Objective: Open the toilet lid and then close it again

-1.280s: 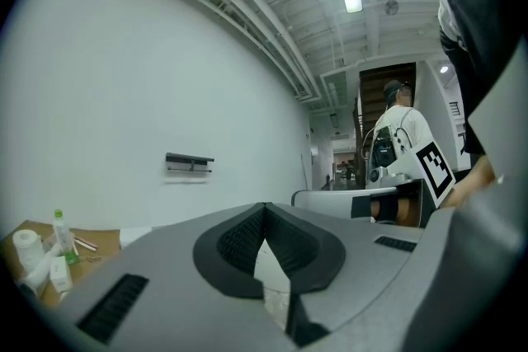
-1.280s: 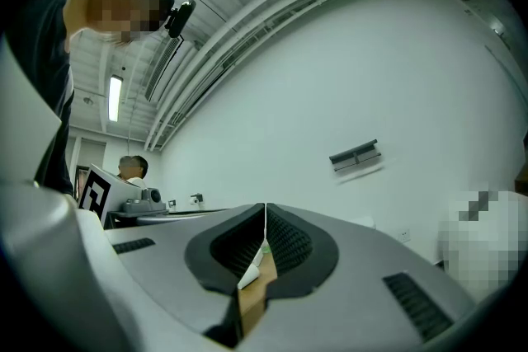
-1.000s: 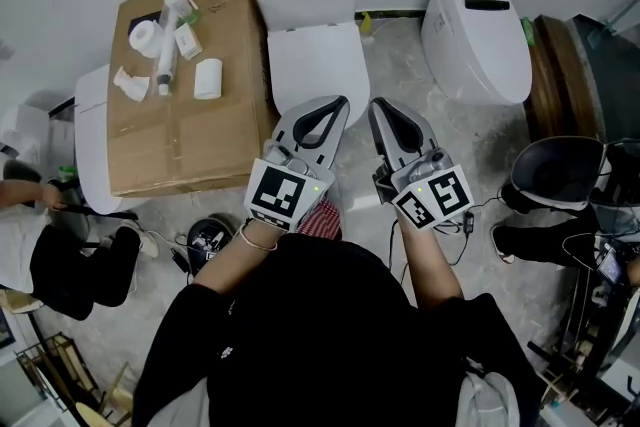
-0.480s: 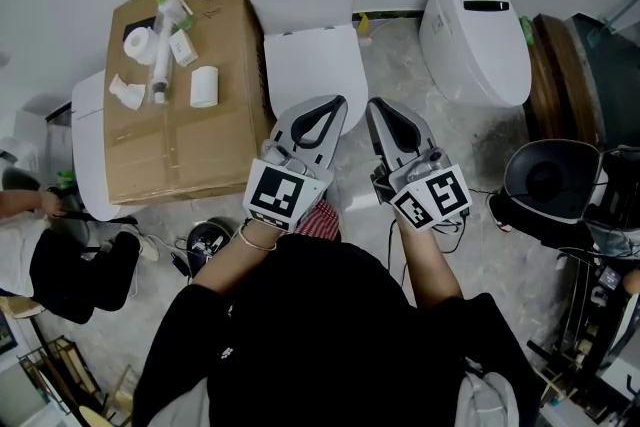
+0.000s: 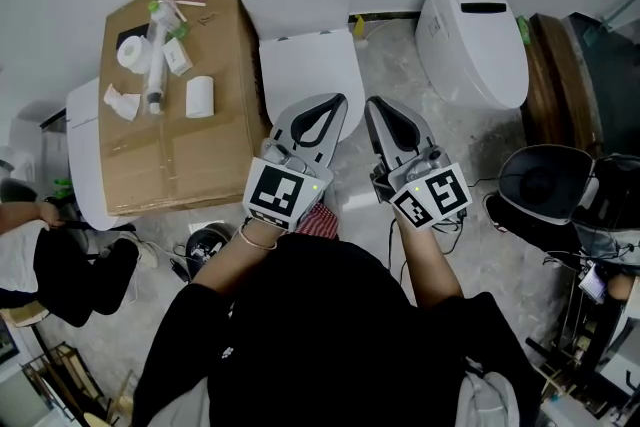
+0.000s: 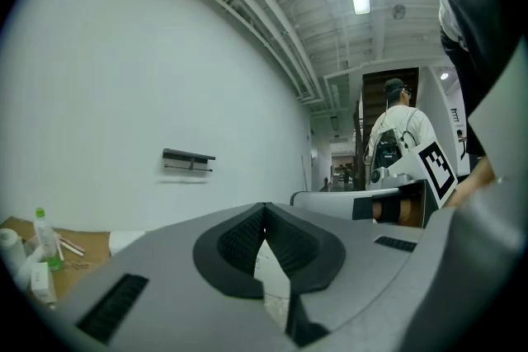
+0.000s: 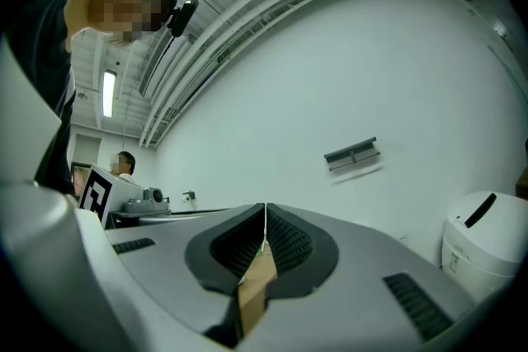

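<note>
A white toilet [image 5: 305, 25] stands against the wall in the head view, its lid [image 5: 312, 67] down over the bowl. My left gripper [image 5: 338, 101] is held just short of the lid's front edge, jaws shut with nothing between them. My right gripper [image 5: 372, 103] hangs beside it to the right, over the floor, also shut and empty. In the left gripper view the left gripper [image 6: 264, 208] points at the white wall; a sliver of the lid shows in the gap below the tips. The right gripper [image 7: 265, 210] in its own view faces the same wall.
A cardboard box [image 5: 175, 105] with paper rolls and a bottle sits left of the toilet. A second white toilet [image 5: 472, 35] stands to the right, a dark bin [image 5: 545, 183] further right. A metal bracket [image 7: 352, 153] hangs on the wall. A seated person [image 5: 45, 255] is at the left.
The view has shifted slightly, so the toilet and box sit a little further left and higher. Both grippers stay shut in the same place.
</note>
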A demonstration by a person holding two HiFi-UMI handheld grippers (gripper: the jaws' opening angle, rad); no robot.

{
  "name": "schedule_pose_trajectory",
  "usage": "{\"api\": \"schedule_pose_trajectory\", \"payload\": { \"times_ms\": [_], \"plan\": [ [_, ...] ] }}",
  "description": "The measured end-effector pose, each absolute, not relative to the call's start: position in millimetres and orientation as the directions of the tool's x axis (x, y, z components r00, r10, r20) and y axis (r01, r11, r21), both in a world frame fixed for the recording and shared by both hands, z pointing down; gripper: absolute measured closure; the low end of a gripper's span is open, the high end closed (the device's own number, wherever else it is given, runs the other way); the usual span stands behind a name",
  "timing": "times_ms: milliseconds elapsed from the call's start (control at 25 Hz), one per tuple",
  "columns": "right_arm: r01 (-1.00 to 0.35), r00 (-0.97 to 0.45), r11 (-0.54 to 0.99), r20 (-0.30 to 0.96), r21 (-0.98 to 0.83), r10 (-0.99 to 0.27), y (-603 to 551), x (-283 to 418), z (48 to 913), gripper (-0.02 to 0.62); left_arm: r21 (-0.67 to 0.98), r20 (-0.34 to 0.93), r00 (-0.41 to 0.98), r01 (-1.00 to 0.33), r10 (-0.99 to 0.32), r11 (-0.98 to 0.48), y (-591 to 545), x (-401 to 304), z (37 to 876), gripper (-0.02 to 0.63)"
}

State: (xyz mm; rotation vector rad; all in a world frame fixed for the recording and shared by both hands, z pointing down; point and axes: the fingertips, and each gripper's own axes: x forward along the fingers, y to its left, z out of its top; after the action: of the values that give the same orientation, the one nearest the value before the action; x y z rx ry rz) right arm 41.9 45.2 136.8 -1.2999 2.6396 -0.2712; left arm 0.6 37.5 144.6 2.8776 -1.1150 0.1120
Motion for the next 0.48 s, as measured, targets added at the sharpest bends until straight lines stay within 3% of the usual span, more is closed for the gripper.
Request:
{"api": "schedule_pose_trajectory", "payload": {
  "times_ms": [480],
  "plan": [
    [-0.781, -0.582, 0.582, -0.074, -0.227, -0.810, 15, 35, 135, 0.575, 0.022, 0.073, 0.753, -0.657, -0.654, -0.754, 3, -6, 142, 0.600]
  ]
}}
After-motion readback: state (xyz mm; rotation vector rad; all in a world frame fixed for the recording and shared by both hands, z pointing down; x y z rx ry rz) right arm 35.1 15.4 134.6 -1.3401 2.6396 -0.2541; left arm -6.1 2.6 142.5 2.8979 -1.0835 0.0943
